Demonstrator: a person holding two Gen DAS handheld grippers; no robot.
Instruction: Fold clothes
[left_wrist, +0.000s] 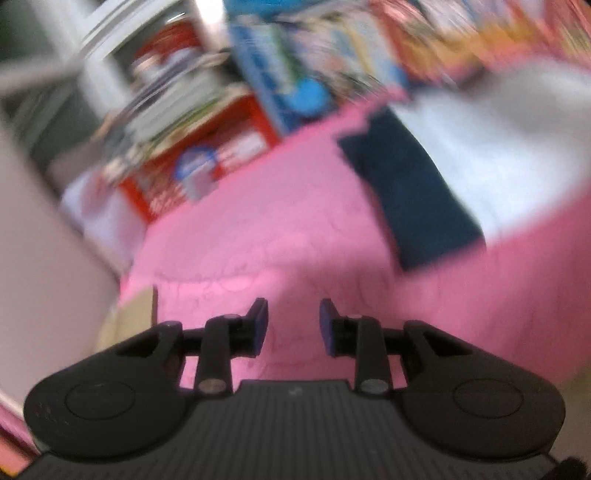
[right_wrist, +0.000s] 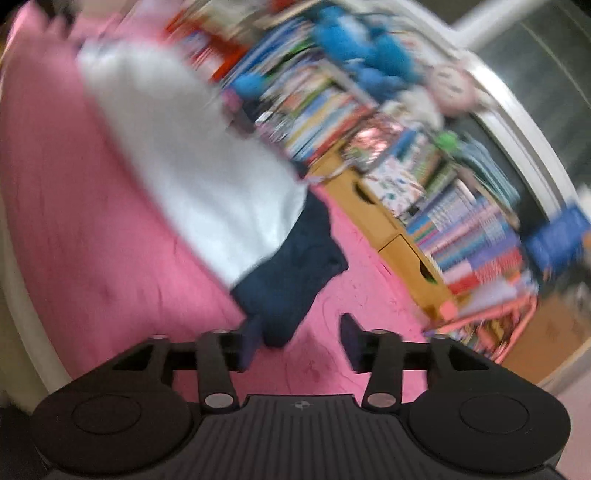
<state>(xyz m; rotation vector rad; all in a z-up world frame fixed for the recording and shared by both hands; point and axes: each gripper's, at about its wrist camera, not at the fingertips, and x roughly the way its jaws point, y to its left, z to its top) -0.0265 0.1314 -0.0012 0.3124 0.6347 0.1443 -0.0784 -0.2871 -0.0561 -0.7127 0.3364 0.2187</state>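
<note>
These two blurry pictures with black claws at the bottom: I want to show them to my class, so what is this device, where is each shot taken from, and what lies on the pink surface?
Each picture comes from a small camera mounted on a hand-held gripper, looking forward along its two fingers. A person holds one in each hand. One view shows the left gripper, the other the right gripper. Both stand open and hold nothing.

On the pink cover lies a garment with a white body and a dark navy part, perhaps a sleeve. The navy tip lies close to the right gripper's fingers. Behind are crowded bookshelves. The blur comes from movement.
</note>
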